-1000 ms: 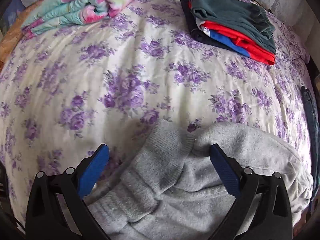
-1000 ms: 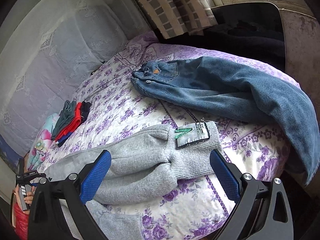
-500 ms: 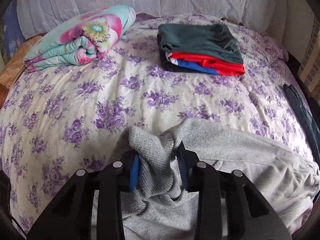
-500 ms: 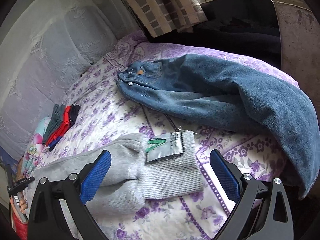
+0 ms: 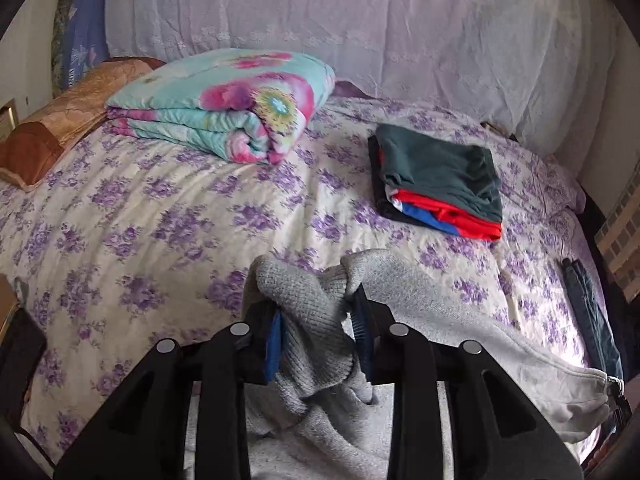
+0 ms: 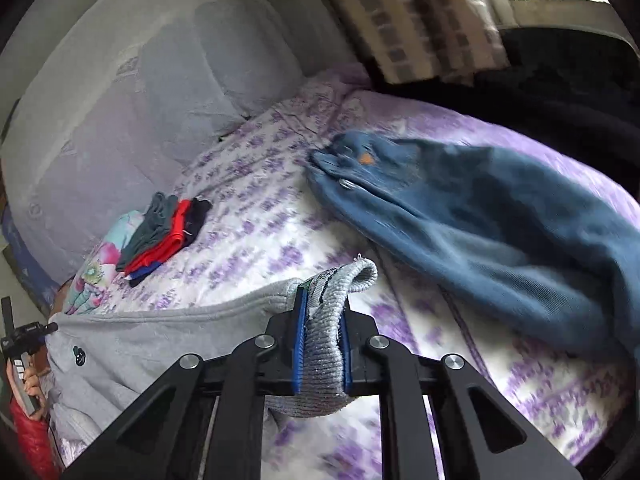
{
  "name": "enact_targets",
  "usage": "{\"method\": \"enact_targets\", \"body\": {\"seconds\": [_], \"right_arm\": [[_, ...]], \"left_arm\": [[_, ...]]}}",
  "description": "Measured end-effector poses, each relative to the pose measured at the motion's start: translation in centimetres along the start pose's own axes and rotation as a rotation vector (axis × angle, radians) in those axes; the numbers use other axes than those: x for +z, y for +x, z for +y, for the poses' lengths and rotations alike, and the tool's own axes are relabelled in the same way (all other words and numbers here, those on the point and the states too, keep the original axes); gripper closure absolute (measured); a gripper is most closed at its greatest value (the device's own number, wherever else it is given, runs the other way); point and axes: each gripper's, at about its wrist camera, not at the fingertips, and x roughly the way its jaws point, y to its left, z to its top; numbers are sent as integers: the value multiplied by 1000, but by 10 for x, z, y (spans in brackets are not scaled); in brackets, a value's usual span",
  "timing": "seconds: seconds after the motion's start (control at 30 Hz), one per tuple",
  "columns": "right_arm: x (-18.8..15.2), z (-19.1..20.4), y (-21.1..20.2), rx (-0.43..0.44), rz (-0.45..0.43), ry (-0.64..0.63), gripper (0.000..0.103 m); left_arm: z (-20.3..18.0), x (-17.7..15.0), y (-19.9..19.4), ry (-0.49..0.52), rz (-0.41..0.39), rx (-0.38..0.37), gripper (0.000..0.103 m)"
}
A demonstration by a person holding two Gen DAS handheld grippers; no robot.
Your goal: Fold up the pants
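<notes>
Left wrist view: my left tongs (image 5: pixel 318 334) are closing on a bunched ribbed end of the grey pants (image 5: pixel 460 320), the blue pads pressing the knit from both sides. From there the grey cloth runs rightward across the flowered bedspread (image 5: pixel 160 216) toward the bed's right edge. Beyond the tongs lies a folded stack of clothes (image 5: pixel 438 178), dark green on top with red and blue under it. To its left sits a rolled quilt (image 5: pixel 224 112) in turquoise and pink, and at the far left a brown cushion (image 5: pixel 56 128). A pale lace cloth (image 5: pixel 360 32) hangs behind the bed.

Right wrist view: my right tongs (image 6: pixel 322 330) are closing on the other ribbed end of the grey pants (image 6: pixel 160 332), the cuff pinched flat between the pads and curling over their tips. The grey leg stretches leftward, lifted off the bed. Blue jeans (image 6: pixel 480 216) lie spread on the right, apart from the grey cloth. A hand (image 6: pixel 30 384) with the other tool shows at the left edge. This view is blurred.
</notes>
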Motion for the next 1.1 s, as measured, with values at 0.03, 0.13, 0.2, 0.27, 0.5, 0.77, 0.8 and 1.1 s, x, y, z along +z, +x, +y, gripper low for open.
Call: {"method": "enact_targets", "body": {"seconds": [0.03,0.13,0.2,0.27,0.5,0.77,0.8,1.1], "right_arm": [[15,16,11,36,-4,-28,90],[54,61,51,118,-17,-87,90],[71,81,82,143,-9,-94,90],[77,92,121,132,30,-92,90],[40,90,243,-58,235,-159,84],[45,73,201,-67,116,-81,61],[45,78,189,-24,118,-93,61],[-33,206,142,303,353,-506,61]], "left_arm": [[8,7,-10,-14,-29,20,74],[33,27,-34,-52,-115,109,74],[52,40,-37,-89,-128,146,74],[72,50,-22,-135,-87,174,74],[99,33,102,-107,197,321,63],[91,26,122,9,153,424,39],[93,28,112,-5,135,390,39],[57,4,12,74,43,77,27]]}}
